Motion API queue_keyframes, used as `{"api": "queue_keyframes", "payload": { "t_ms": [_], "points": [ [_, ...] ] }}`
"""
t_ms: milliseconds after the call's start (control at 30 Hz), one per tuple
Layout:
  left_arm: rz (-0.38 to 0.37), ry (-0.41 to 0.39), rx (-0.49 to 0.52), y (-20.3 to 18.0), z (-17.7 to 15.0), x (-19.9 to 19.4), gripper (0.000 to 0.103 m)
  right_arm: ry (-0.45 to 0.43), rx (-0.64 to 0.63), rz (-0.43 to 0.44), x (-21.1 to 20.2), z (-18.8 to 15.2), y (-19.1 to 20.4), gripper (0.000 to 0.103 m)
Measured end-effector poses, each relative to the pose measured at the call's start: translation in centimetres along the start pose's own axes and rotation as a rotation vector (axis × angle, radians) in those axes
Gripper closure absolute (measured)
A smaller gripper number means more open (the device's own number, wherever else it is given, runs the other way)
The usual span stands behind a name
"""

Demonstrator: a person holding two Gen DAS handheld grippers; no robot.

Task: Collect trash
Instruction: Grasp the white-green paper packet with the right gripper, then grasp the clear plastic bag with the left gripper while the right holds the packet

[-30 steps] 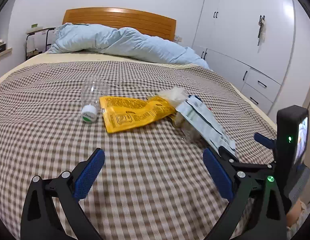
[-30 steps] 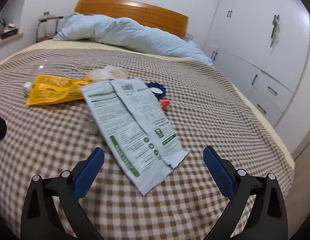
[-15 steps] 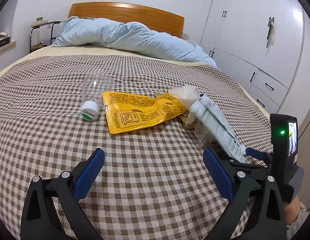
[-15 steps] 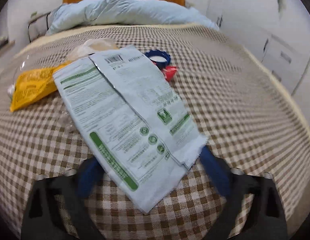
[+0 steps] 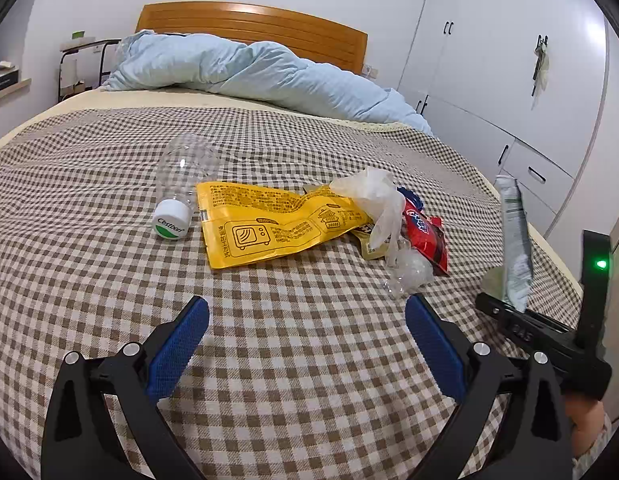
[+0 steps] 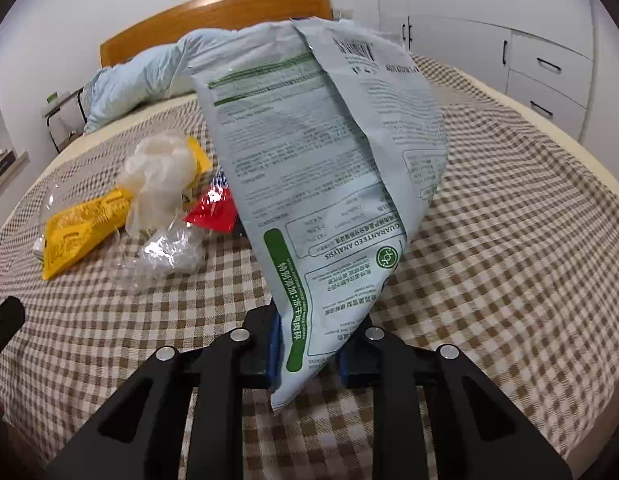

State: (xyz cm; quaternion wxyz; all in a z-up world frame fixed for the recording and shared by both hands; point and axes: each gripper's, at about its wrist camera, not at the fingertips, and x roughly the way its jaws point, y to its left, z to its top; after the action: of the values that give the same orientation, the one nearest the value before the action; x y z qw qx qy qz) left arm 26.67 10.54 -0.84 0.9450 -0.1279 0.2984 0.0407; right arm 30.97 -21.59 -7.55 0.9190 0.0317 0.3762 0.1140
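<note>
Clamped on the lower end of a pale blue-grey pet food bag, the right gripper has just closed its blue pads onto the packet, which stands raised off the checked bedspread and bends over at the top. Seen from the left wrist camera, the same bag rises edge-on from that gripper at the right edge of the bed. The left gripper hangs above the cover with its jaws spread wide and nothing between them.

Other litter lies in a loose cluster near the middle of the bed: a clear plastic bottle on its side with its white cap toward the camera, a yellow food pouch just beside it, a crumpled translucent glove draped over the pouch's far end, a red wrapper and a ball of clear film next to it. A light blue duvet is heaped against the wooden headboard, and white wardrobes line the right wall.
</note>
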Motion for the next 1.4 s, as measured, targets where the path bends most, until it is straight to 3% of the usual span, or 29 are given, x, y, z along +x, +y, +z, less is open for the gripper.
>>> {"api": "queue_keyframes", "payload": {
  "t_ms": [233,500,700,1100,1200,1300,1400],
  "points": [
    [-0.017,0.002,0.015,-1.3,0.5,0.9,0.008,-0.077,-0.019,-0.020,-2.7,-0.2,-0.7,0.083],
    [-0.055,0.082,0.024,-4.0,0.9,3.9,0.008,-0.081,-0.008,-0.055,-2.9,-0.7,-1.7,0.083],
    [-0.027,0.146,0.039,-5.5,1.5,6.5,0.008,-0.073,0.016,-0.082,-2.7,0.0,-3.1,0.083],
    [0.042,0.167,0.096,-8.3,2.4,9.5,0.008,-0.066,0.036,-0.116,-2.3,0.5,-4.7,0.083],
    [0.051,0.225,0.120,-8.9,2.3,11.2,0.008,-0.065,0.047,-0.118,-2.3,0.5,-4.9,0.083],
    [0.055,0.222,0.142,-9.1,2.1,11.3,0.009,-0.061,0.049,-0.121,-2.2,0.4,-4.9,0.083],
    [0.067,0.208,0.128,-8.7,2.1,11.0,0.017,-0.052,0.049,-0.120,-1.8,0.4,-4.9,0.083]
  ]
}}
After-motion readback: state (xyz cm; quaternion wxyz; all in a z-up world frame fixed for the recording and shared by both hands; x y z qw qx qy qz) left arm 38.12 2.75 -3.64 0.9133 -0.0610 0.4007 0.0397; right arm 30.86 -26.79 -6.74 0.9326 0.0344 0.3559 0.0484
